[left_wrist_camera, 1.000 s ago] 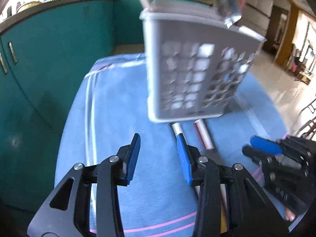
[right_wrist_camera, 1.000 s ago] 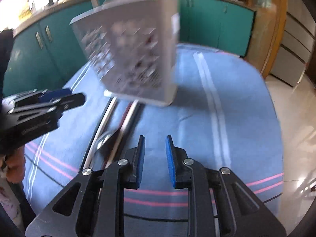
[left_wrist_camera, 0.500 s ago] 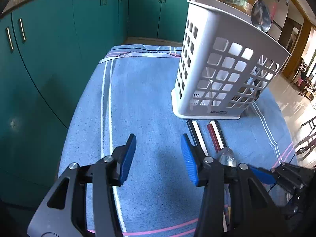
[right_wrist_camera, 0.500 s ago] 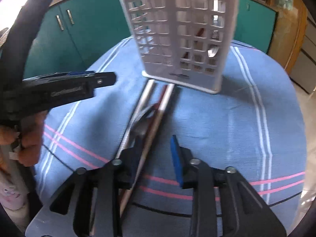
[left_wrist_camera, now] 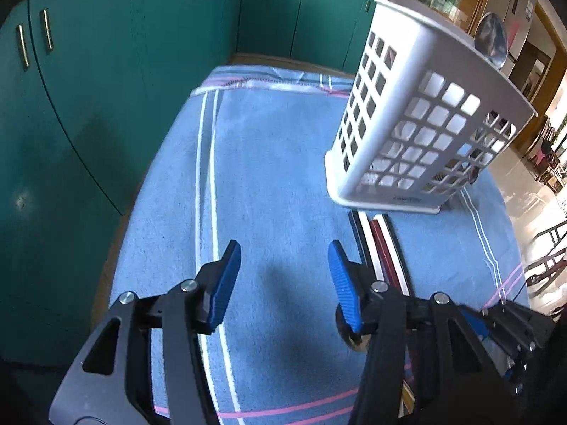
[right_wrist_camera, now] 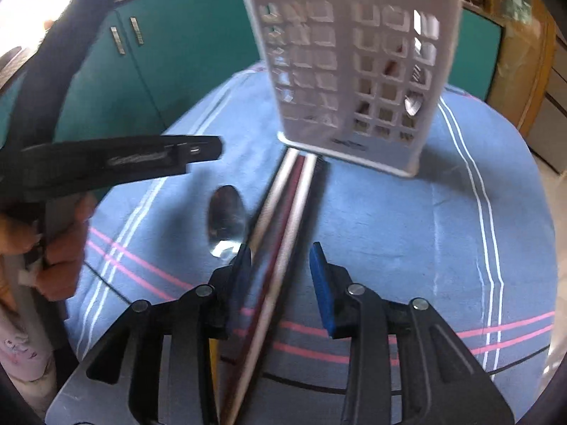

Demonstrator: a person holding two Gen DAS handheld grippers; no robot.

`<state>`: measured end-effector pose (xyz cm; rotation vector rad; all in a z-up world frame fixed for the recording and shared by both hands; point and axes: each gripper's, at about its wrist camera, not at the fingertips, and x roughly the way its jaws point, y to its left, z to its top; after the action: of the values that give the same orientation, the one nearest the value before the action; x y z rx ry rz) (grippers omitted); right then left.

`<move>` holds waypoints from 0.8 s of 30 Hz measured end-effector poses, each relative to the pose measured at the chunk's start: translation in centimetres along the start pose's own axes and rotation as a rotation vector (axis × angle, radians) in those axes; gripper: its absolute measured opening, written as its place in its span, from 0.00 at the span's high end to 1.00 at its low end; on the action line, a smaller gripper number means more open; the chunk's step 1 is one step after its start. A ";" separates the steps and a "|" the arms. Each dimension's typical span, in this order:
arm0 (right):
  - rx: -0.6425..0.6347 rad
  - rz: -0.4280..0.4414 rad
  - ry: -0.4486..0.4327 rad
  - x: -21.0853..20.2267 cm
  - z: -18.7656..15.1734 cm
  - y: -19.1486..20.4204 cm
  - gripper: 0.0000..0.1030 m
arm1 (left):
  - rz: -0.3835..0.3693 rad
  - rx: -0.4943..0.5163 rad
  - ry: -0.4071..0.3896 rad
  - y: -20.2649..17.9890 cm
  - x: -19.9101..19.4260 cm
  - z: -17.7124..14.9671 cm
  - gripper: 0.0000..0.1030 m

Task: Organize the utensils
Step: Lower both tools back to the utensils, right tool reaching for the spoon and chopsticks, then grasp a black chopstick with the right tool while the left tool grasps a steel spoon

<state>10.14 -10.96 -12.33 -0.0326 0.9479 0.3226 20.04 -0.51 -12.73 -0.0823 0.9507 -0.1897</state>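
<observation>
A white slotted basket [left_wrist_camera: 418, 134] stands upright on the blue cloth [left_wrist_camera: 265, 177], with a spoon [left_wrist_camera: 490, 40] sticking out of its top. Two long silver and dark red handles [right_wrist_camera: 287, 205] lie side by side on the cloth in front of the basket [right_wrist_camera: 354, 71]. A loose spoon [right_wrist_camera: 226, 212] lies just left of them. My right gripper [right_wrist_camera: 280, 253] hovers over the handles, which run between its parted fingers untouched. My left gripper [left_wrist_camera: 283, 251] is over bare cloth to the left of the handles [left_wrist_camera: 382, 248], its jaws opening with nothing between them.
Teal cabinets [left_wrist_camera: 106, 71] close in the far and left sides beyond the cloth's edge. A person's hand [right_wrist_camera: 60, 248] holds the left gripper [right_wrist_camera: 212, 148], which reaches in from the left. The cloth [right_wrist_camera: 443, 230] drops off to a shiny floor at right.
Both grippers' jaws have widened. The right gripper has shifted left until the long handles lie between its fingers. The basket, blurred and close before, now stands sharp and farther off.
</observation>
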 end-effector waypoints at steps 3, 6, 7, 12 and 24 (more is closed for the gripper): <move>0.015 0.004 0.011 0.6 0.2 -0.8 0.65 | -0.008 0.009 0.014 -0.2 0.2 -0.3 0.50; 0.015 0.003 0.017 0.8 0.4 -0.7 0.66 | -0.011 0.016 0.023 -0.4 0.4 -0.5 0.49; 0.018 0.003 0.017 0.5 -0.1 -1.8 0.67 | -0.012 0.018 0.025 -0.4 0.5 -0.5 0.49; 0.069 0.020 0.007 0.1 -0.5 -3.3 0.68 | -0.024 0.037 0.035 -0.7 0.2 -0.9 0.48; 0.015 -0.098 0.011 -0.2 -0.8 -3.6 0.67 | -0.034 0.054 0.056 -0.5 -0.2 -1.4 0.48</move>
<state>10.43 -14.56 -13.01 -0.0670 0.9557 0.2245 18.73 -0.96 -13.30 -0.0437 0.9994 -0.2494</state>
